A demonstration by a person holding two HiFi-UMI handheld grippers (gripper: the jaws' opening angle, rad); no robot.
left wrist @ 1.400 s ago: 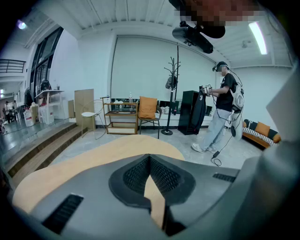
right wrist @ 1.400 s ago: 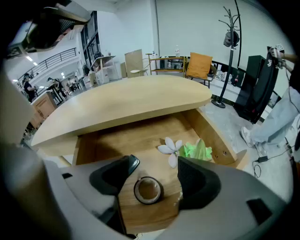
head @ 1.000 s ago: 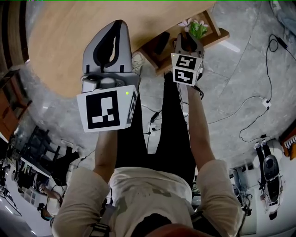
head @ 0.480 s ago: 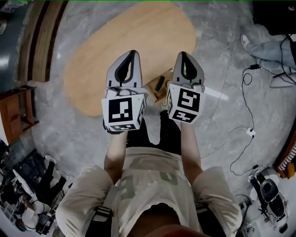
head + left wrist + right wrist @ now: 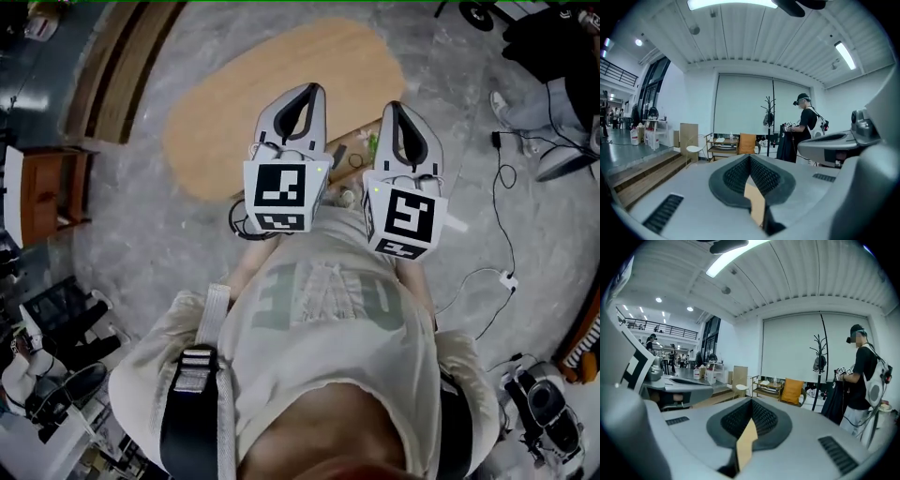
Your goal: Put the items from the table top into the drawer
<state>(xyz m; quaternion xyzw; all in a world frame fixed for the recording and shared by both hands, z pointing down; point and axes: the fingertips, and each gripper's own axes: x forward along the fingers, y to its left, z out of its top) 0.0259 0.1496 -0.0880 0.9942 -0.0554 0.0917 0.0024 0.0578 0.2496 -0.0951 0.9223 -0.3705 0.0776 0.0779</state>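
Wood oval table (image 5: 281, 94) sits well below you on the grey floor (image 5: 141, 234). You hold the left gripper (image 5: 316, 89) and right gripper (image 5: 394, 106) up side by side, roughly level and apart. Both have their jaws pressed together with nothing between them. A green plant (image 5: 372, 143) and a sliver of the wooden drawer (image 5: 337, 153) show between the grippers, beside the table's near edge. The rest is hidden.

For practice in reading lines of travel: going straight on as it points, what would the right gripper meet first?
Nothing near: the right gripper faces open room; far off, probably the low shelf.
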